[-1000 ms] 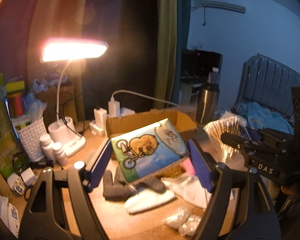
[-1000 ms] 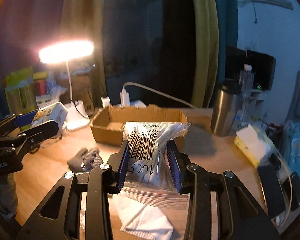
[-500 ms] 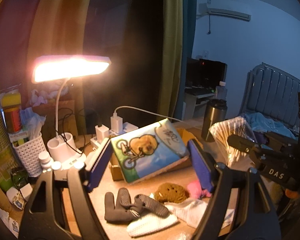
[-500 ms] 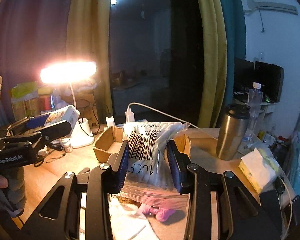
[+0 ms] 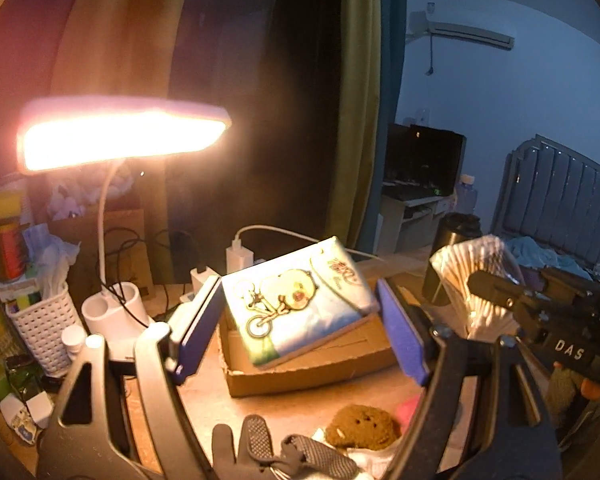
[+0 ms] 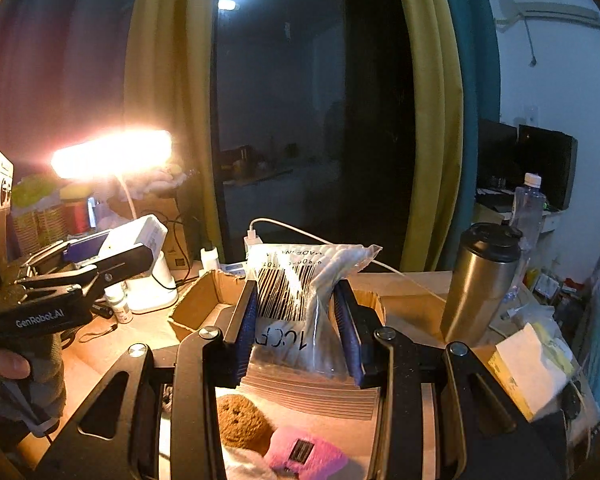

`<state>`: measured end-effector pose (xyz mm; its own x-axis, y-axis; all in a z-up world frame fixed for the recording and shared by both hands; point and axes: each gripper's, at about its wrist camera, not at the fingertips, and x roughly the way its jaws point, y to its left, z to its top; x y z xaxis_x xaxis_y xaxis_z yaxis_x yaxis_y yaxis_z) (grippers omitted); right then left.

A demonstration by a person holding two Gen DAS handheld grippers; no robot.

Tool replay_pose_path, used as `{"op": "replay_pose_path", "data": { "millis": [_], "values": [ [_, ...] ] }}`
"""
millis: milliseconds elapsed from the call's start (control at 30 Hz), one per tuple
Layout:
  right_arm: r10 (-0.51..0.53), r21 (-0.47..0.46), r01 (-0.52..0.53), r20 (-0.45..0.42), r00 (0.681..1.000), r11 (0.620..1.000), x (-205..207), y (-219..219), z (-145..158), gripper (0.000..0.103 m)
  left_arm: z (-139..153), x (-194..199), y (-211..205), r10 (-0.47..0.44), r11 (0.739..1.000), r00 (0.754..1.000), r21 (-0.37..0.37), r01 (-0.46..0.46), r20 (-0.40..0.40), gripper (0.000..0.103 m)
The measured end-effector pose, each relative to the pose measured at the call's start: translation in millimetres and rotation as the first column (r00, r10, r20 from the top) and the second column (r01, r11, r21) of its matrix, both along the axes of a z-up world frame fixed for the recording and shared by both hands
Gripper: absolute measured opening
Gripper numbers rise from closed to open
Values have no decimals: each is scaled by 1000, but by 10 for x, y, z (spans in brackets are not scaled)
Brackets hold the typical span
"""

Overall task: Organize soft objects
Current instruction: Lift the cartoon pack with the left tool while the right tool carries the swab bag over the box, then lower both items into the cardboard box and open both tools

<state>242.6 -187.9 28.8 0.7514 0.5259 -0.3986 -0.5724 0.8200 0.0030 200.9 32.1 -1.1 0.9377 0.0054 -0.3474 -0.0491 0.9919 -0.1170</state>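
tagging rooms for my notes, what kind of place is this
Most likely a bedroom with a cluttered desk. A padded headboard with bedding stands at the right, an air conditioner hangs on the wall, and a lit desk lamp shines over the table.

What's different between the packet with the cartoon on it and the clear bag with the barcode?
The cartoon packet is opaque, printed with a figure on a bicycle; the barcode bag is clear plastic, showing white cotton swabs inside. The packet is a flat slab, tilted and spanning the widely spread left claw. The bag stands upright, squeezed between the narrower right claw. Shared: each is gripped by a claw near the cardboard box.
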Motion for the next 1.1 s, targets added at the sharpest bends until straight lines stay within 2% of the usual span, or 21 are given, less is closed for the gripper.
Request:
{"op": "replay_pose_path", "data": {
  "millis": [267,467,767,1100],
  "values": [
    [-3,7,3,-34,999,1000,356,31,-129,40,-202,345,69,19,1000,1000,11,-19,-6,78],
    [-2,3,2,-92,996,1000,658,76,-336,40,-401,599,101,9,1000,999,8,-8,-33,78],
    [-17,5,18,-140,990,1000,981,122,-645,40,-739,943,22,-34,999,991,-1,34,-130,78],
    [-66,-33,61,-196,978,998,1274,205,-971,40,-1009,1245,-256,-121,992,966,-2,124,-230,78]
  ]
}}
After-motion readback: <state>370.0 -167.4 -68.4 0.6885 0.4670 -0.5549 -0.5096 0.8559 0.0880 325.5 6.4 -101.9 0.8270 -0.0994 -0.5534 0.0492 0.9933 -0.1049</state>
